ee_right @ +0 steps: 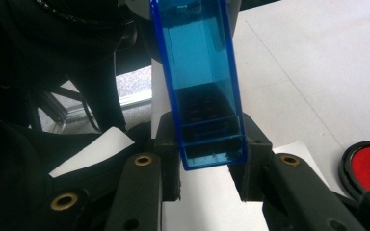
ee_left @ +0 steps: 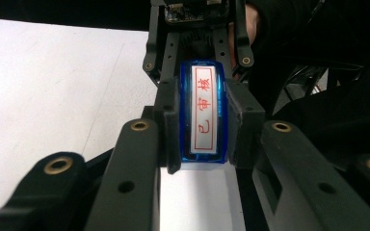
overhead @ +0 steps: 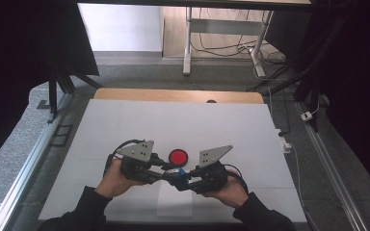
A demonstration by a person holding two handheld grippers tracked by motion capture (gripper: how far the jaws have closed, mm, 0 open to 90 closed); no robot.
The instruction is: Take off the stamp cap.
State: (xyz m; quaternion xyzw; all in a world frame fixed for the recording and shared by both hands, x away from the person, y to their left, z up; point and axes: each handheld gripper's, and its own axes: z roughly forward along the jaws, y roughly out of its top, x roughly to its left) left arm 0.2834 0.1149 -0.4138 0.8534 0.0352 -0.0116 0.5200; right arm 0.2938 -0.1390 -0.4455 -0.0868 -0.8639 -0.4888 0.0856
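While both tools pinch the blue stamp (overhead: pixel 177 175) between them above the near middle of the worktop (overhead: pixel 125 125), you are at the pull-apart step. Left tool (overhead: pixel 163 172) clamps the printed end; right tool (overhead: pixel 183 179) clamps the clear cover. Next, draw the tools apart along the stamp's long axis, which runs left to right. Farther off lies the red ink pad (overhead: pixel 178 156).

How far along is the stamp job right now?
Done: both tools hold the blue stamp, left tool at one end, right tool at the other. In hand: it hangs over the white paper. Left: the paper shows no print; the red ink pad sits open nearby.
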